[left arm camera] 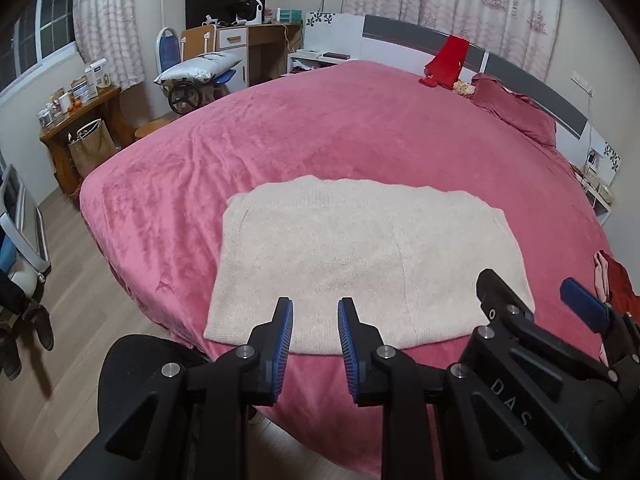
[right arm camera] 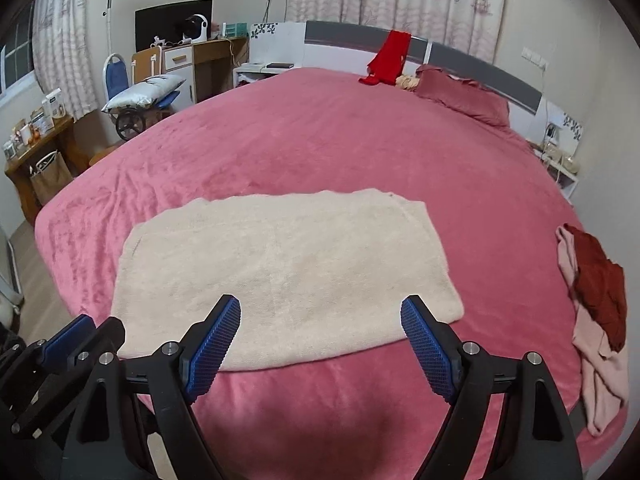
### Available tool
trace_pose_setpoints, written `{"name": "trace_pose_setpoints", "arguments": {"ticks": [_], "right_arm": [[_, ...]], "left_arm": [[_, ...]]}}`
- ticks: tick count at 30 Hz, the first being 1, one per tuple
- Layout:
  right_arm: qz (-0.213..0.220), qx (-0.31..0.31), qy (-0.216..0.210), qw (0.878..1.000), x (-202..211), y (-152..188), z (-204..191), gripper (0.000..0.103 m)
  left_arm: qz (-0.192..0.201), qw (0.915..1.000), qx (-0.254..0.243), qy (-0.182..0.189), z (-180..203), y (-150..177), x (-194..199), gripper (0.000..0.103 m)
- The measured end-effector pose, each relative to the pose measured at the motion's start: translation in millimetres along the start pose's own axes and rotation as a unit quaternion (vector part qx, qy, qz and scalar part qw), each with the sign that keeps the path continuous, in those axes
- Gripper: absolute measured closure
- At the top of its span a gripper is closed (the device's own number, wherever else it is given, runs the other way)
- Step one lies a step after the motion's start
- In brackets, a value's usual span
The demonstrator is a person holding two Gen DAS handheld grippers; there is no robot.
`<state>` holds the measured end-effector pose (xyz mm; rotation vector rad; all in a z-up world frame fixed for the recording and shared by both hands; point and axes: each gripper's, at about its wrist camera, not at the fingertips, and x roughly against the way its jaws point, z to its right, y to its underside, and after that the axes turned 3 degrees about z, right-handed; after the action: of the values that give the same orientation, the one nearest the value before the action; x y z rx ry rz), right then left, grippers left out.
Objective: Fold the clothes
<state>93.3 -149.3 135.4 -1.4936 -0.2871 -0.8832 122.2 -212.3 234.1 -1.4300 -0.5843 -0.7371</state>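
A plush pink bed (left arm camera: 320, 128) spreads ahead of both fingers. A cream fuzzy sweater (right arm camera: 280, 264), folded into a rectangle, lies flat just beyond them. Right gripper (right arm camera: 320, 312) gapes wide, empty; left gripper (left arm camera: 315, 312) is narrowly parted, empty.

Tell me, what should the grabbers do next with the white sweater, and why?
Probably lower both grippers and pinch the near edge of the cream sweater. It lies flat on the pink blanket, partly folded into a rectangle. The left gripper and right gripper are both open, empty, and hover above that edge, so grabbing it could start the next fold.
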Motion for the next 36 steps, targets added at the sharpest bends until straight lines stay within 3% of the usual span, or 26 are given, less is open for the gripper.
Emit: {"name": "trace_pose_setpoints", "arguments": {"ticks": [9,22,36], "right_arm": [[-0.003,-0.029,-0.007,1.0,1,7,12,0.019],[0.022,-0.025,-0.005,0.999,11,3,16,0.019],[0.045,-0.034,-0.012,0.998,21,-1,24,0.019]], "left_arm": [[0.006,1.0,-0.005,-0.003,7,3,4,0.08],[0.024,0.9997,0.008,0.001,0,3,15,0.08],[0.036,0.9987,-0.006,-0.036,8,-5,28,0.073]]}}
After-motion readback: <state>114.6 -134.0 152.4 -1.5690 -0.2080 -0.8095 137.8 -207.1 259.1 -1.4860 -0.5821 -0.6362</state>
